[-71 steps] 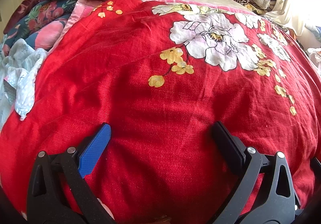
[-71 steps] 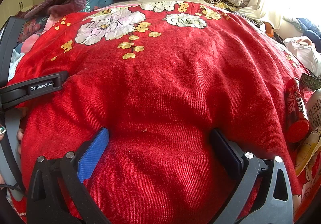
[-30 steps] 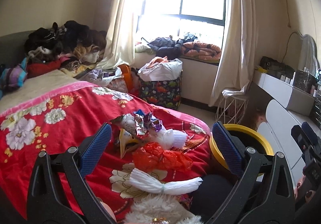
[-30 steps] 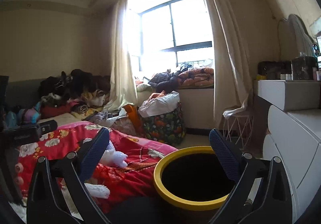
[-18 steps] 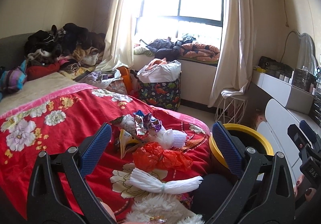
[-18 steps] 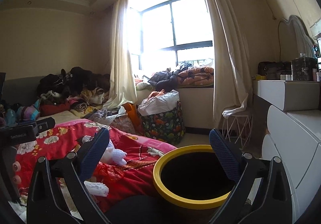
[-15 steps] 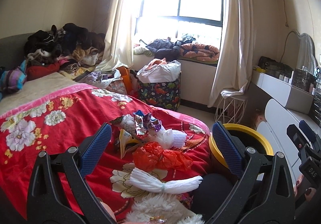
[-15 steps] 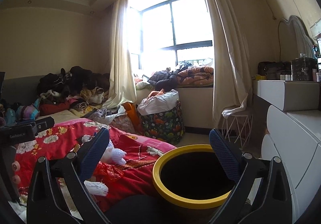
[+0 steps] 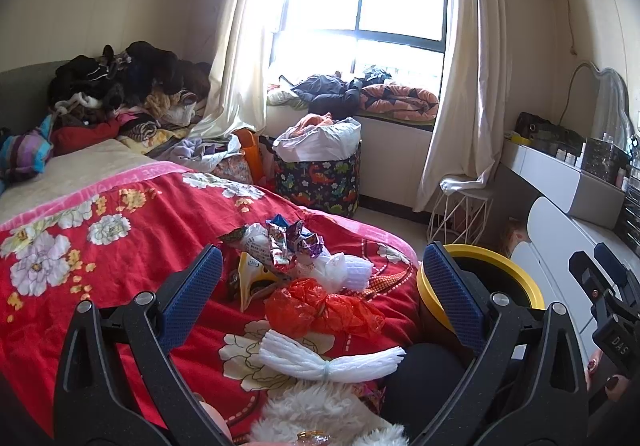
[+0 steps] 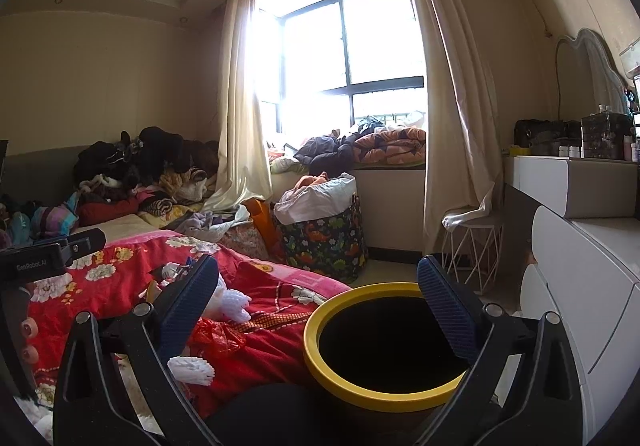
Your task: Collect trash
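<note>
I am holding both the left gripper [image 9: 322,294] and the right gripper [image 10: 318,302] spread and empty, judging the orange bag [image 9: 320,310] best pinched at its crumpled middle, then carried to the bin [image 10: 384,342].

Red floral bedspread [image 9: 120,246] (strewn with wrappers [image 9: 280,242], orange bag [image 9: 320,312])

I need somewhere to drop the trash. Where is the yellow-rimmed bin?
The yellow-rimmed bin stands on the floor at the foot of the red bedspread, centre-low in the right wrist view, between bed and white dresser.

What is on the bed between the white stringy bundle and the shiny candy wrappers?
In the left wrist view, a crumpled orange plastic bag lies between the white bundle and the wrappers.
</note>
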A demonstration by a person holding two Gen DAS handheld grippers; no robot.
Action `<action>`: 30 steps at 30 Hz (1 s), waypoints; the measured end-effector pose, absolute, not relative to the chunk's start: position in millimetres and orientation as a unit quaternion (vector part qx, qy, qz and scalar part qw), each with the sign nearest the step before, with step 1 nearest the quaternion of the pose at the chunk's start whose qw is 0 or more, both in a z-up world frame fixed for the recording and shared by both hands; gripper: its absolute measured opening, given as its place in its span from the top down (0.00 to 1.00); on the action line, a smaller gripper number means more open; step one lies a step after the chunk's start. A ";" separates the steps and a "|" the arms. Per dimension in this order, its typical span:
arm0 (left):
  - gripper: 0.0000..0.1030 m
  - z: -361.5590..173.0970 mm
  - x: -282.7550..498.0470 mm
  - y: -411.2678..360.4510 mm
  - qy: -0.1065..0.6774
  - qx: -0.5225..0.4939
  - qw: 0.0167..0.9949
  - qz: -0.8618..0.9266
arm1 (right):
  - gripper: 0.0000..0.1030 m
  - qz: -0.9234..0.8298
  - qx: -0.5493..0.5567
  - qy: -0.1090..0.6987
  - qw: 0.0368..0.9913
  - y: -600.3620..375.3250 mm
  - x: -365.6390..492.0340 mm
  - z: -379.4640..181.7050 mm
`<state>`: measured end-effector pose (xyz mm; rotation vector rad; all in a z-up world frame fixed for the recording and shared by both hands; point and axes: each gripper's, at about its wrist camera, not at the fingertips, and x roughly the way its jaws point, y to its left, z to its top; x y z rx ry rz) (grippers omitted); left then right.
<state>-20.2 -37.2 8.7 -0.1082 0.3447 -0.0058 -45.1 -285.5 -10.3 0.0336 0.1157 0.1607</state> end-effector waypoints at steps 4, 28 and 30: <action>0.10 8.6 -20.1 -37.3 0.171 -0.054 0.984 -0.003 | 0.06 0.081 0.016 0.057 0.995 -286.1 -44.4 -10.1; 0.10 3.6 -21.0 -34.9 0.177 -0.056 0.983 -0.005 | 0.06 0.081 0.016 0.061 0.995 -289.6 -43.0 -11.1; 0.10 2.8 -22.7 -36.3 0.177 -0.055 0.983 -0.002 | 0.06 0.081 0.015 0.061 0.995 -290.0 -43.1 -11.0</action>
